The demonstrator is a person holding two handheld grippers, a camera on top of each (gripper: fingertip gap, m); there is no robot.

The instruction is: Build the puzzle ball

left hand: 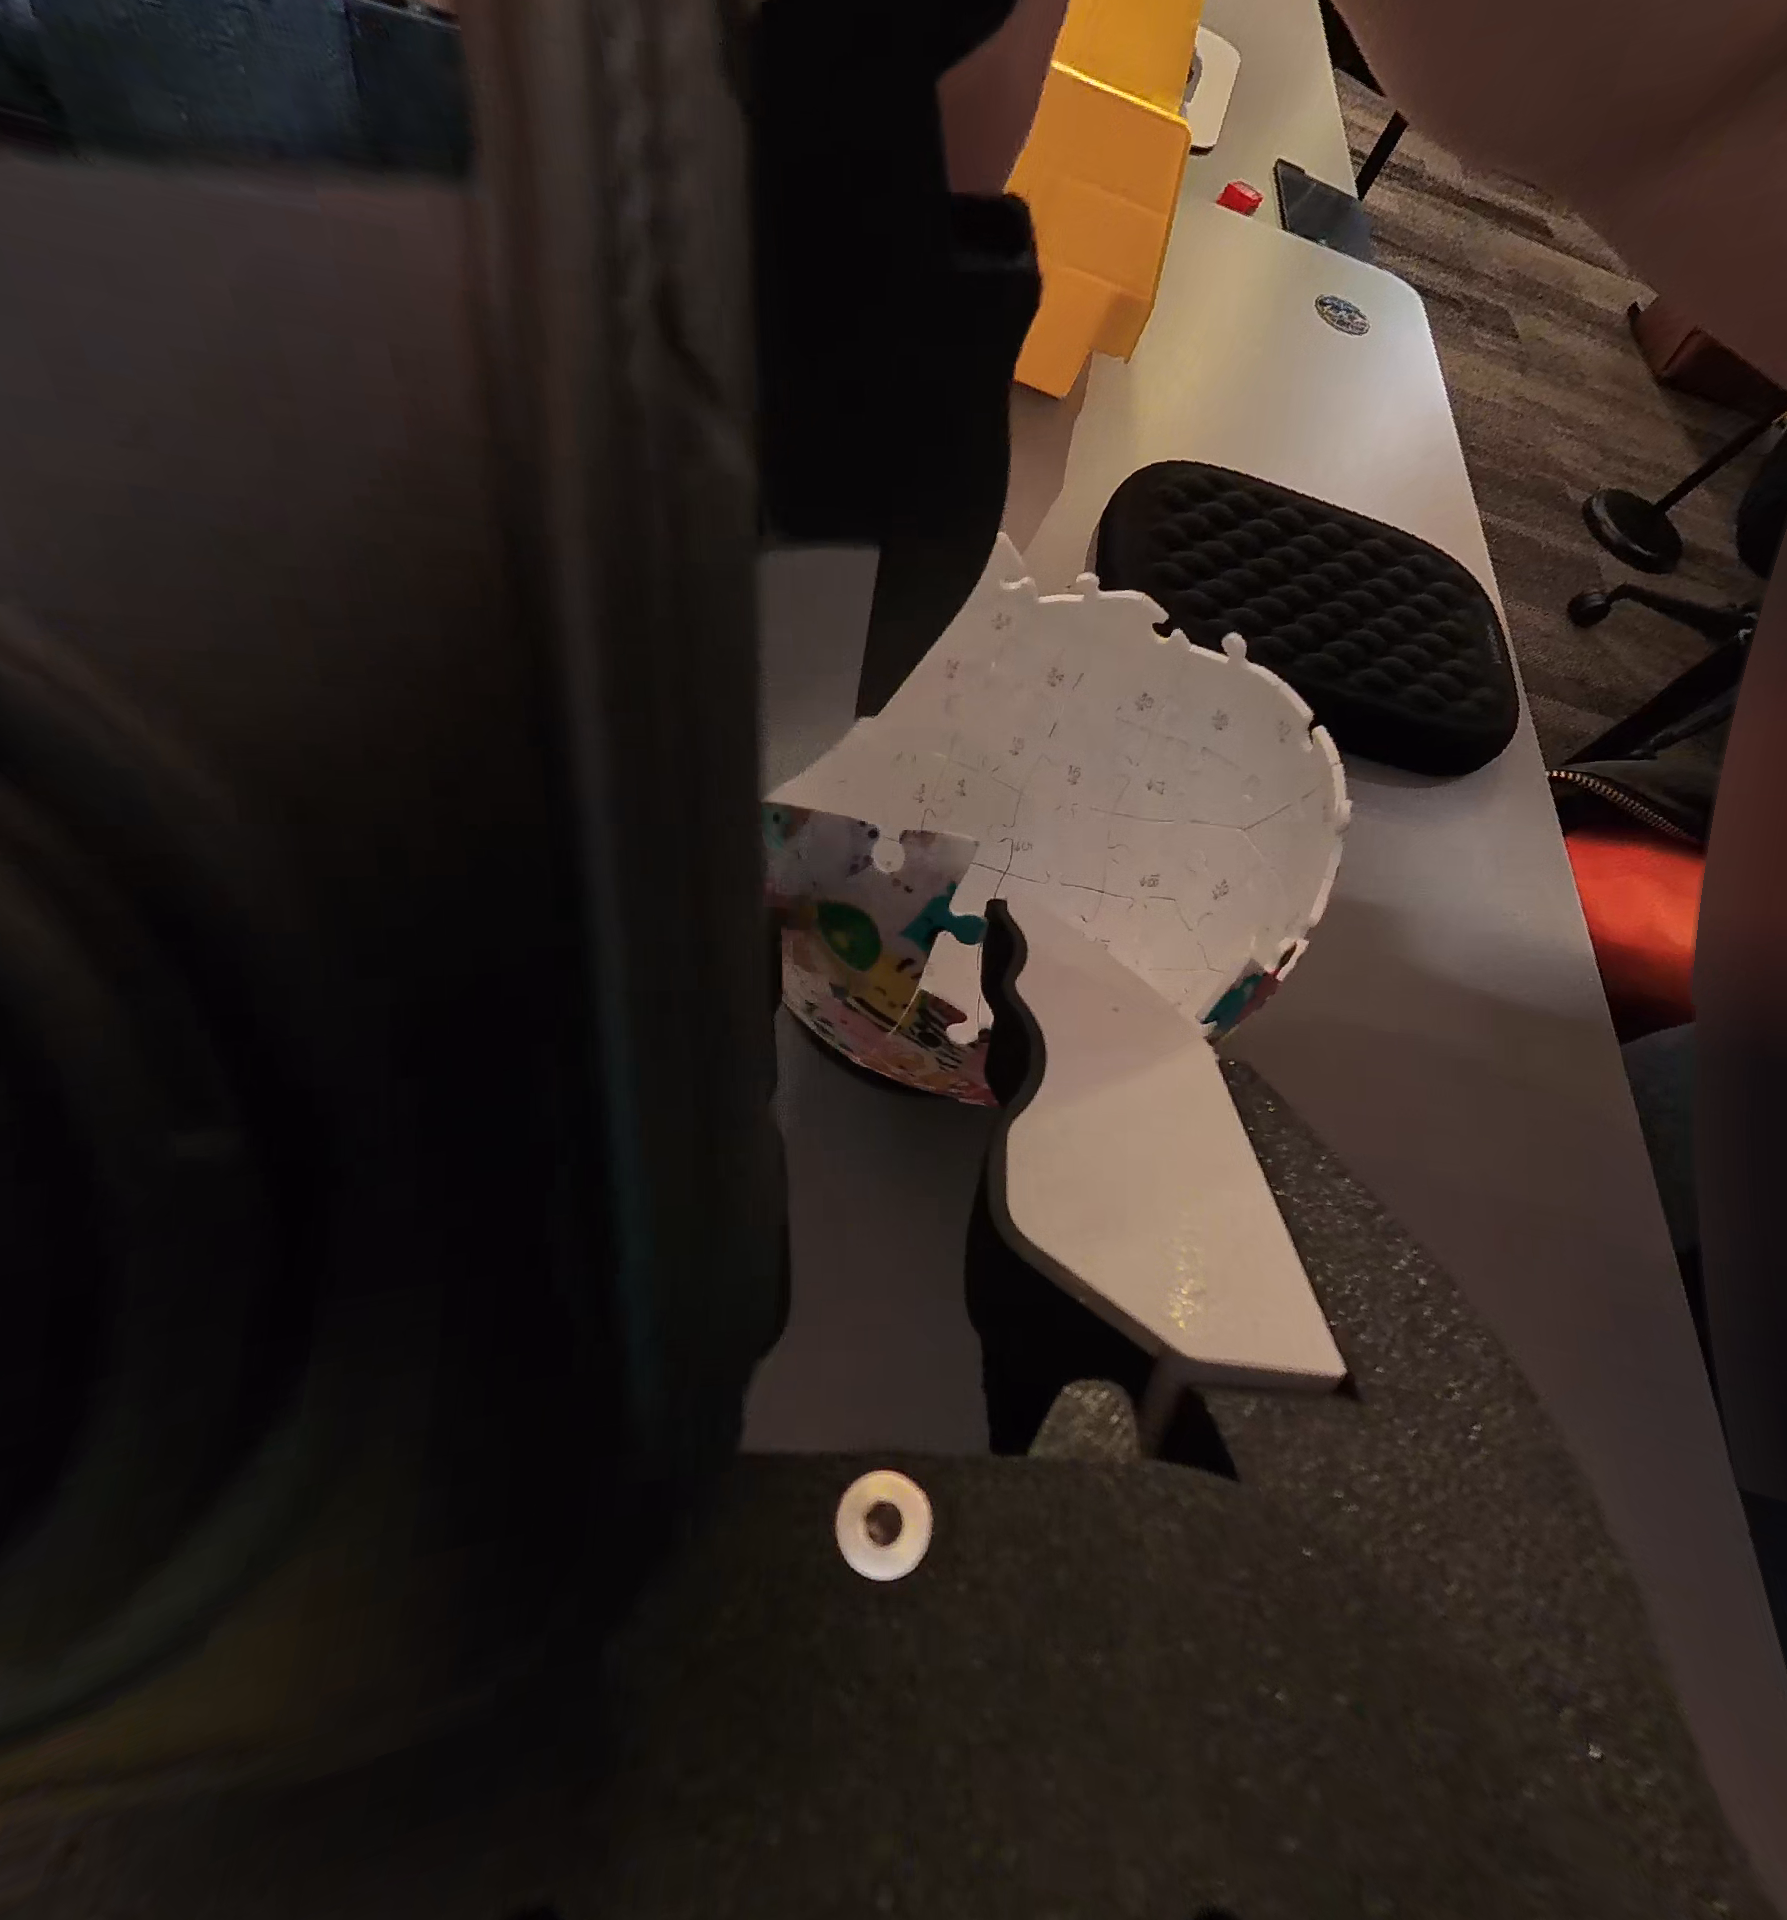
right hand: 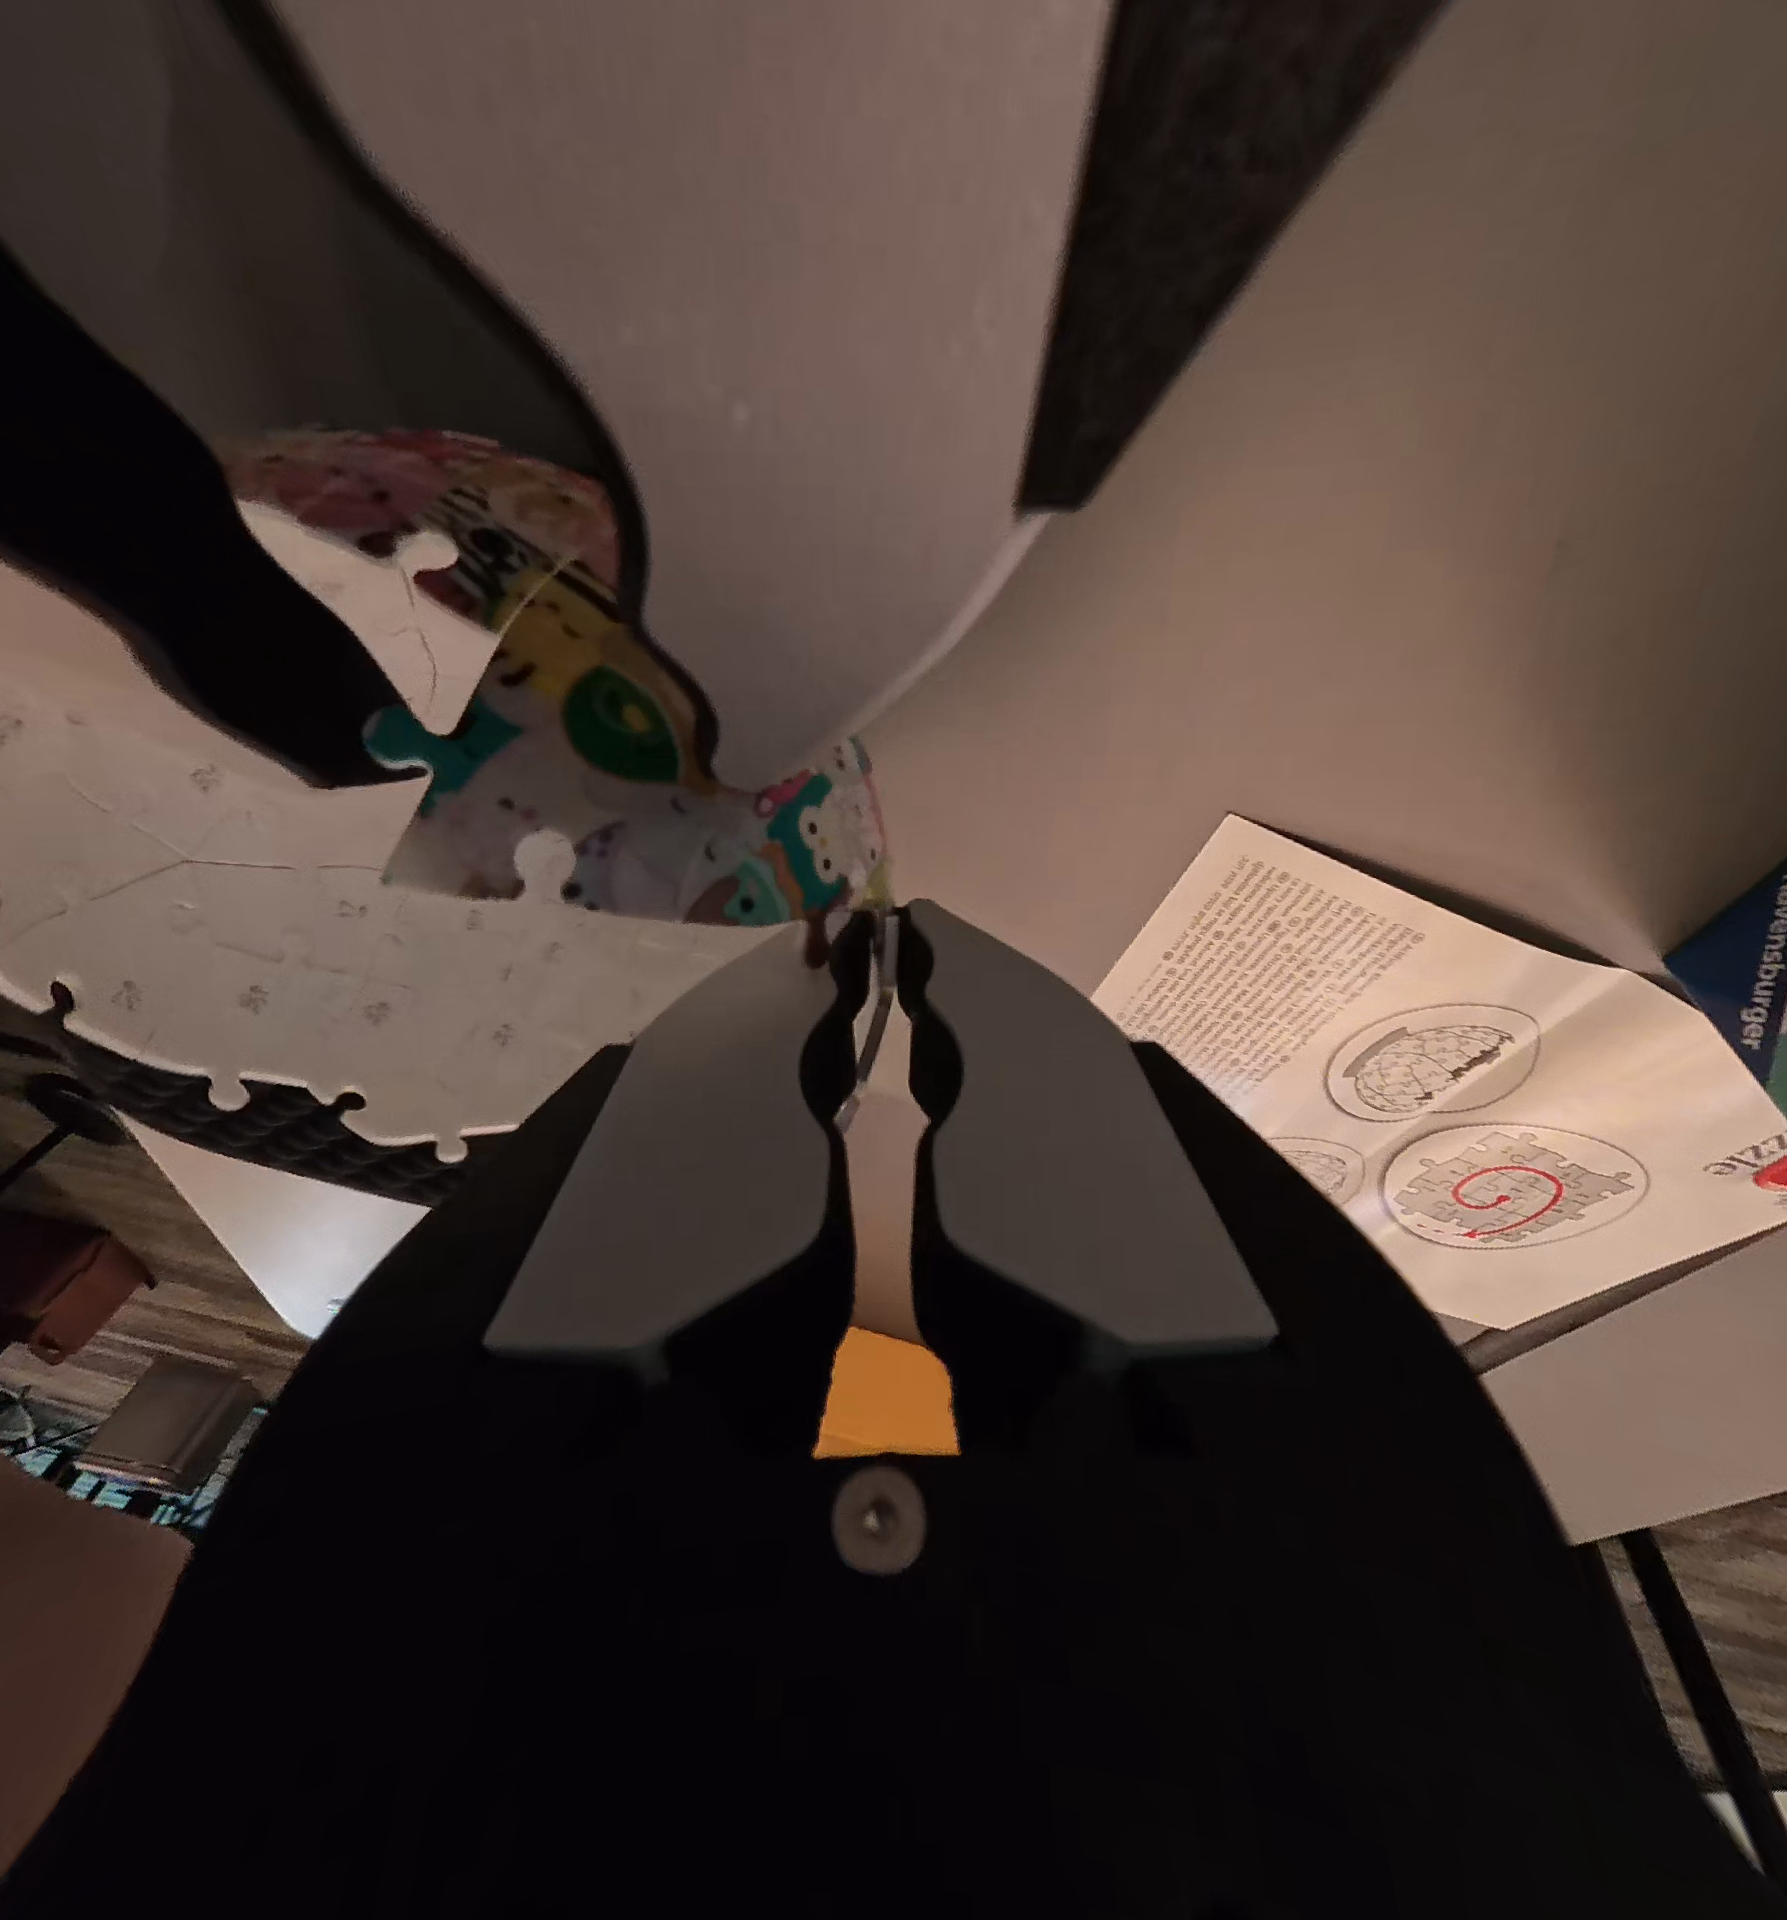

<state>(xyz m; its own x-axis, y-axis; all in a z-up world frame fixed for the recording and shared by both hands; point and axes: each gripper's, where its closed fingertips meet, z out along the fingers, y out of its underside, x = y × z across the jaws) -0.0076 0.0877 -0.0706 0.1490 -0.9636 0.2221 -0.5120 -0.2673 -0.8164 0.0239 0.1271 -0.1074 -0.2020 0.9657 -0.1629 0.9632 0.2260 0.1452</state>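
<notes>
The partly built puzzle ball (left hand: 1107, 810) is an open shell, white inside and colourful outside, low over the grey table (left hand: 1408, 956). My left gripper (left hand: 894, 914) holds a strip of its coloured near wall. Only its right finger (left hand: 1128, 1184) shows in its own view. The right wrist view shows both left fingers flanking that wall (right hand: 598, 717). My right gripper (right hand: 876, 925) is shut on a thin puzzle piece (right hand: 868, 1029), seen edge-on, with its tips right at the shell's rim (right hand: 827, 821). The right gripper's dark body (left hand: 349, 935) fills the left half of the left wrist view.
A black padded wrist rest (left hand: 1304, 613) lies just behind the ball. A yellow bin (left hand: 1097, 197) stands farther back. An instruction sheet (right hand: 1440, 1060) and a blue box (right hand: 1762, 935) lie on the table. The table edge runs close on the right, with floor and chair legs (left hand: 1647, 520) beyond. Left tips to right tips: about 6 centimetres.
</notes>
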